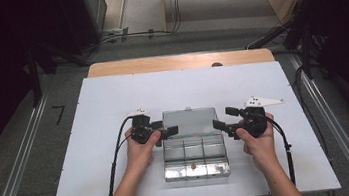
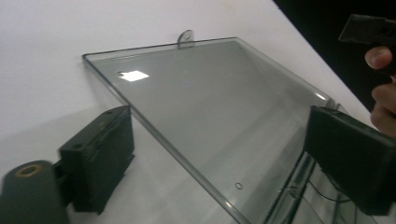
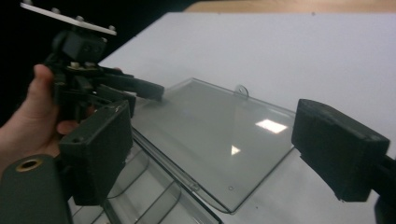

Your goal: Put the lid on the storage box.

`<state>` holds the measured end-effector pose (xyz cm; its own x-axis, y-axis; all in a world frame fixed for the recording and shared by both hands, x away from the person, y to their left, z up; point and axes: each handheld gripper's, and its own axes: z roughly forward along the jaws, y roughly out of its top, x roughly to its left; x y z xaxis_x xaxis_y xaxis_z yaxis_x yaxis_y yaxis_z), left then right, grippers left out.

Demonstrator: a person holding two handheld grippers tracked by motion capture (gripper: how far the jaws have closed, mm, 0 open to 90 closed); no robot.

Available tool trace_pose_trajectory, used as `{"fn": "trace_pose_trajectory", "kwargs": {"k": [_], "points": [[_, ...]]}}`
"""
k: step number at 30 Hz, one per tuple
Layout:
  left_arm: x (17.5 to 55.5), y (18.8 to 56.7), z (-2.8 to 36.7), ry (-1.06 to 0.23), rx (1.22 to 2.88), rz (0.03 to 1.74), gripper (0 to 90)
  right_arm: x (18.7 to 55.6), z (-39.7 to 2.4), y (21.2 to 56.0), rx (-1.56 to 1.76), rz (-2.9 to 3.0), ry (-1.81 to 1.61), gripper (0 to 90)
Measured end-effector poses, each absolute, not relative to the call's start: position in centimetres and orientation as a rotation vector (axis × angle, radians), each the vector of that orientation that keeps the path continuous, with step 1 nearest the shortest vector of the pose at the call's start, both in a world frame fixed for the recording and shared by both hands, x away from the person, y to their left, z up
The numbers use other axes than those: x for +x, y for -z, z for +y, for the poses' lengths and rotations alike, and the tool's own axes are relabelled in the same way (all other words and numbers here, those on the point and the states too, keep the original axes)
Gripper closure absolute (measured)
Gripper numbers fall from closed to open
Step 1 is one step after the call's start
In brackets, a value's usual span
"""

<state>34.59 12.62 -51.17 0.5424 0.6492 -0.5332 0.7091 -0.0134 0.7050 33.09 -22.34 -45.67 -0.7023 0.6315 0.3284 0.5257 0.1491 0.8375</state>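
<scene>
Clear box lay open on the white bench — left gripper and right gripper flanked its lid, jaws spread, pinching nothing

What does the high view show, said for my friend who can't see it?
A clear plastic box with compartments sits open on a white table, its lid lying flat behind it. A person's hands hold the left gripper and the right gripper at the lid's two sides, jaws open.
</scene>
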Motion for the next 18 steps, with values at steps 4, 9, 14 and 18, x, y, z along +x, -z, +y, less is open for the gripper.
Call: {"fn": "trace_pose_trajectory", "kwargs": {"k": [4, 9, 14, 18], "points": [[34.7, 51.2, 12.7, 0.065, 1.701, 1.178, 15.7, 33.6, -21.9, 46.7, 1.278, 2.318, -1.558, 17.4], [34.6, 51.1, 12.8, 0.089, 1.708, 1.191, 18.6, 34.2, -21.2, 48.1, 1.415, 2.345, -1.484, 25.1], [34.4, 51.1, 12.7, 0.085, 1.714, 1.227, 23.9, 34.6, -21.0, 48.8, 1.517, 2.349, -1.449, 35.1], [34.2, 51.1, 12.6, 0.081, 1.712, 1.254, 27.1, 34.9, -20.9, 49.2, 1.582, 2.345, -1.415, 38.2]]}}
